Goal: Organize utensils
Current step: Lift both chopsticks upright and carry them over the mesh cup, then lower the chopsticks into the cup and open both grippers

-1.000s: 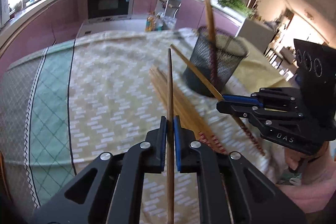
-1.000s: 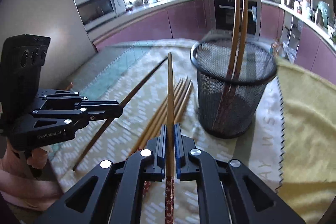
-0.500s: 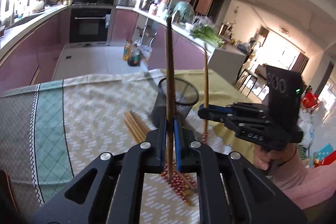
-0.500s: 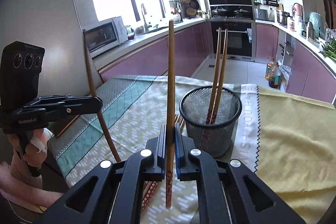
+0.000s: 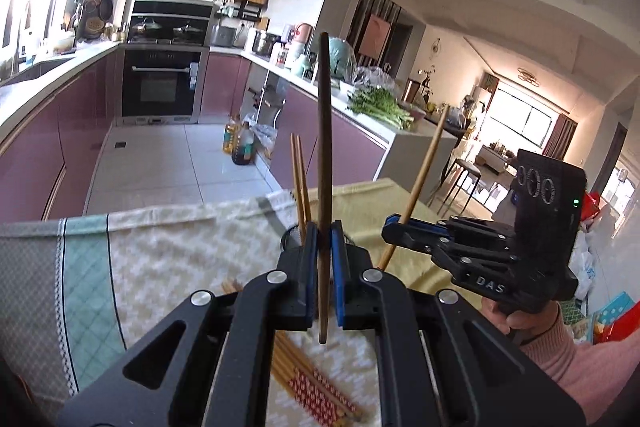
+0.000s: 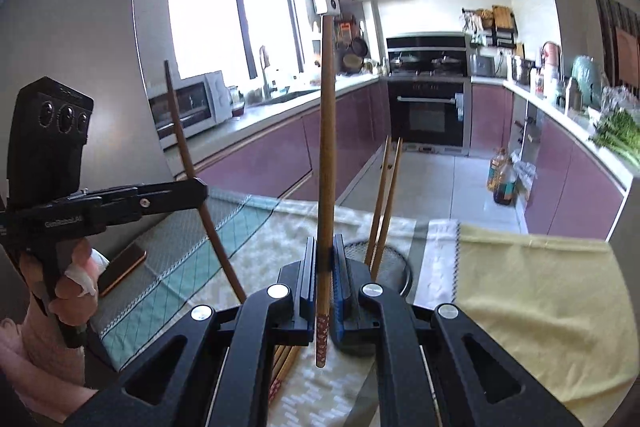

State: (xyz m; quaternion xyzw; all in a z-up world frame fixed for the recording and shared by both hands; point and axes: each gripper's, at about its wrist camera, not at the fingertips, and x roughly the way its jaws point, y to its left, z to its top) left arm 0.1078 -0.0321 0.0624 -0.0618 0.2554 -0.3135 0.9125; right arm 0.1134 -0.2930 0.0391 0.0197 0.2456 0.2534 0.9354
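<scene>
left gripper [image 5: 322,271] is clamped on one upright chopstick [image 5: 324,163]; right gripper [image 6: 327,283] is clamped on another chopstick [image 6: 326,147], patterned end down. risk: each stick is pinched low on its length, so it may pivot or slip and miss the mesh holder [image 6: 390,259] below, where two chopsticks [image 6: 384,203] already stand; loose chopsticks [image 5: 320,387] lie on the patterned tablecloth [image 5: 168,267]. kitchen with purple cabinets [image 6: 272,151] and oven [image 5: 160,83]

Quick count from my end: two black two-finger grippers, my left gripper [image 5: 323,279] and my right gripper [image 6: 327,283], one wooden chopstick clamped in each. Two more chopsticks [image 6: 385,203] stand in one black mesh cup [image 6: 394,259]. The loose bundle on the cloth [image 5: 316,383] overlaps too much to count.
</scene>
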